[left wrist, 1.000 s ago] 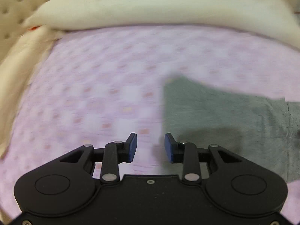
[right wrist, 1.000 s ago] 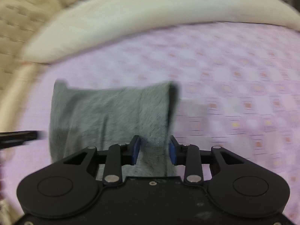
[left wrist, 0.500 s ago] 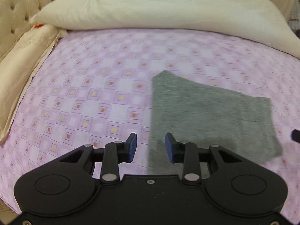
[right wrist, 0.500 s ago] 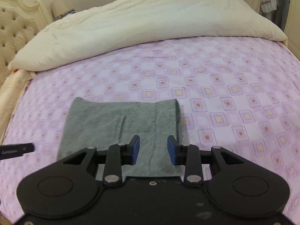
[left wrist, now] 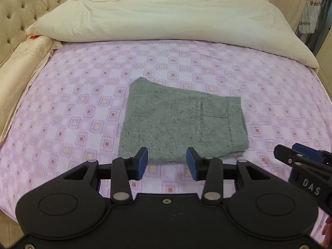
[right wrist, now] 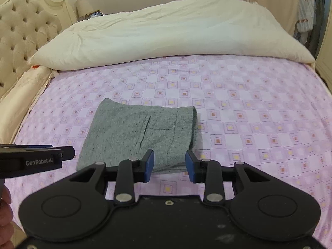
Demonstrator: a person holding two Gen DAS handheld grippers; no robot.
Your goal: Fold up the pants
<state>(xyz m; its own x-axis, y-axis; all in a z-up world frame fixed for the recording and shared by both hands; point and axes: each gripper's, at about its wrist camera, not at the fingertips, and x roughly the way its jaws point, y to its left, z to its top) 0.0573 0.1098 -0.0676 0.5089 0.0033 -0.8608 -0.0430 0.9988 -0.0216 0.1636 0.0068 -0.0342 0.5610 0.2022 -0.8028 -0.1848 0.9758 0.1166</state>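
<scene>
The grey pants (left wrist: 182,122) lie folded into a compact rectangle, flat on the pink patterned bed sheet (left wrist: 83,95), with a back pocket facing up. They also show in the right wrist view (right wrist: 141,132). My left gripper (left wrist: 167,165) is open and empty, held above the near edge of the pants. My right gripper (right wrist: 169,166) is open and empty, above the near right corner of the pants. Each gripper shows at the edge of the other's view: the right one (left wrist: 298,157), the left one (right wrist: 37,158).
A large cream duvet (left wrist: 166,14) lies across the far side of the bed. A tufted beige headboard (right wrist: 22,41) and a cream bedspread edge (left wrist: 18,66) are on the left. Clothes hang at the far right (left wrist: 311,6).
Both grippers have pulled back and up from the pants, so the whole folded bundle now shows. The pants lie still, let go by both grippers.
</scene>
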